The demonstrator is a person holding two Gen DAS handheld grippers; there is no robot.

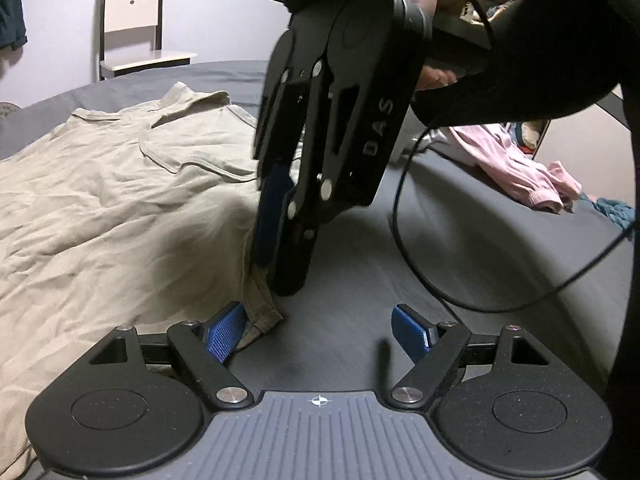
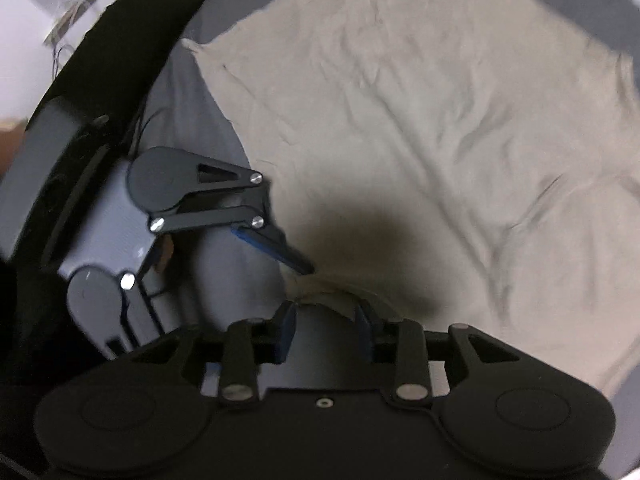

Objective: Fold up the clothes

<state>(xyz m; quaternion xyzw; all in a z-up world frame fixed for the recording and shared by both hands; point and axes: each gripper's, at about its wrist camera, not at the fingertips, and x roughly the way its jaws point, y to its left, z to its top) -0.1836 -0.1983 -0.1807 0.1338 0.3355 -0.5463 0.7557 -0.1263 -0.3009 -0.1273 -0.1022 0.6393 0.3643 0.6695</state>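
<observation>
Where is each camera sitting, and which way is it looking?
Left wrist view: sits on the left gripper, low over the dark grey bed sheet, looking across the crumpled beige collared shirt toward a chair; its open blue pads and a forearm show.
Right wrist view: sits on the right gripper, pointing steeply down at the shirt's corner; its own fingers and a black sleeve show.
Both share the shirt, the sheet, and each other's gripper.
</observation>
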